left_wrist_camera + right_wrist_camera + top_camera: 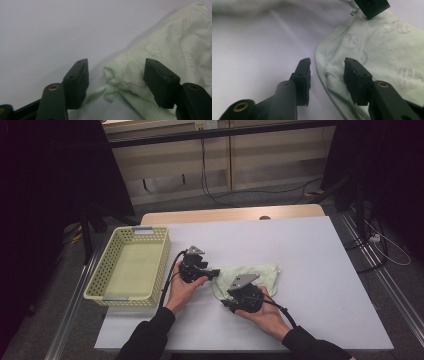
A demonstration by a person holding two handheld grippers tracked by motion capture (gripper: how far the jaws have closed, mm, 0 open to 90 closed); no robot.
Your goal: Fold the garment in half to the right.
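Black sleeves (150, 335), black hand-held gripper (212, 273), brass screws, trailing cables

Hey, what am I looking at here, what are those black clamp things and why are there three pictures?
A person sits at a white table holding a hand-held gripper in each hand. One picture looks down from above; the other two come from cameras riding on each gripper. A pale green cloth lies crumpled on the table, with a yellow basket to the left. The left gripper and the right gripper each have the cloth's edge between their black fingers, with gaps showing, so nothing is gripped yet.
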